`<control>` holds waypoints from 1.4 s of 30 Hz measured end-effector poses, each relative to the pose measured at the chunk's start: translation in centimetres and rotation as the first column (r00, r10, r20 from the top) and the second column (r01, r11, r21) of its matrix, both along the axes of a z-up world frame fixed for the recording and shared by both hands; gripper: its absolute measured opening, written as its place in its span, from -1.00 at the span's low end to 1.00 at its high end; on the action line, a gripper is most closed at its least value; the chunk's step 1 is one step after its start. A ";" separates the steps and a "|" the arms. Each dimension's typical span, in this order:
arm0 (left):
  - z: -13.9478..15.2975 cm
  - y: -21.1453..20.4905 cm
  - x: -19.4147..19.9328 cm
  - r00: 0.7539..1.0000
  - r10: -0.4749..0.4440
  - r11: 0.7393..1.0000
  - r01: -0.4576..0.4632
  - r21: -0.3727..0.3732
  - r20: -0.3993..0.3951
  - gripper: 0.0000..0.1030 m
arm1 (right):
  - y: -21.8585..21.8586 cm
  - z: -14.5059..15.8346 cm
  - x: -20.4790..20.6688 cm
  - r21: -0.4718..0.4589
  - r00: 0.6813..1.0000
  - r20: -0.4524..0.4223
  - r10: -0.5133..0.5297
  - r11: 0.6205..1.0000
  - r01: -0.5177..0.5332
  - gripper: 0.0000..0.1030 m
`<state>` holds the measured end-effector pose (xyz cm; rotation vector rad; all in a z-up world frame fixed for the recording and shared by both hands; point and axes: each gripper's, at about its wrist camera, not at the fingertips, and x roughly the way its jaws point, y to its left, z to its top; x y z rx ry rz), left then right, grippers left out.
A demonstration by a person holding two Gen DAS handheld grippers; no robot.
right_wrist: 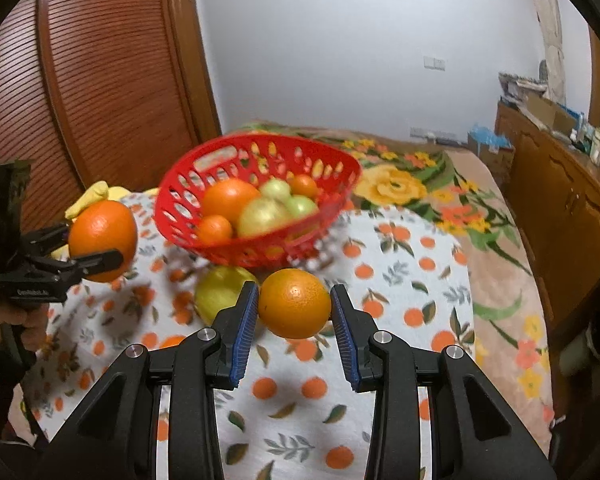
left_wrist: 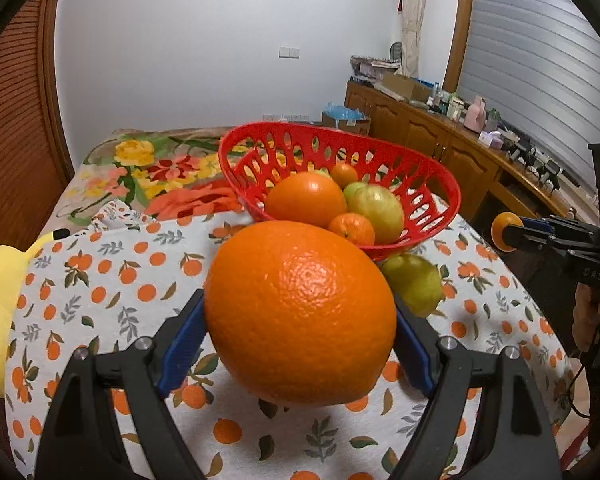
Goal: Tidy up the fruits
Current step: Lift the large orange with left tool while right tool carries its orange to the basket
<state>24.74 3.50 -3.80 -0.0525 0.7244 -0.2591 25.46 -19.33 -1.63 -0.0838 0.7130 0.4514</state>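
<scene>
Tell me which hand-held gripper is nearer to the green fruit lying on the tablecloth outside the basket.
Right. The right hand-held gripper, holding a small orange, sits just beside the green fruit. The left hand-held gripper holds a big orange farther off.

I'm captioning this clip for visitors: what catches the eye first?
A big glossy orange fills the left wrist view, clamped in the left gripper. Behind it stands a red perforated plastic basket of mixed fruit. The right gripper holds a smaller orange above the orange-print tablecloth.
</scene>
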 end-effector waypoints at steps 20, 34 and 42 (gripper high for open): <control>3.6 -1.6 2.1 0.998 -0.027 1.000 0.026 0.010 0.063 0.64 | 3.5 2.5 2.5 -0.007 0.993 0.083 0.084 0.996 -0.084 -0.29; 4.1 -4.5 6.4 0.996 -0.065 0.997 0.063 0.037 0.057 0.64 | 3.2 2.0 5.9 -0.013 0.993 0.078 0.085 0.996 -0.084 -0.29; 3.6 -5.9 9.1 0.997 -0.078 0.993 0.075 0.088 0.028 0.65 | 2.7 2.0 7.0 -0.009 0.994 0.075 0.081 0.997 -0.081 -0.29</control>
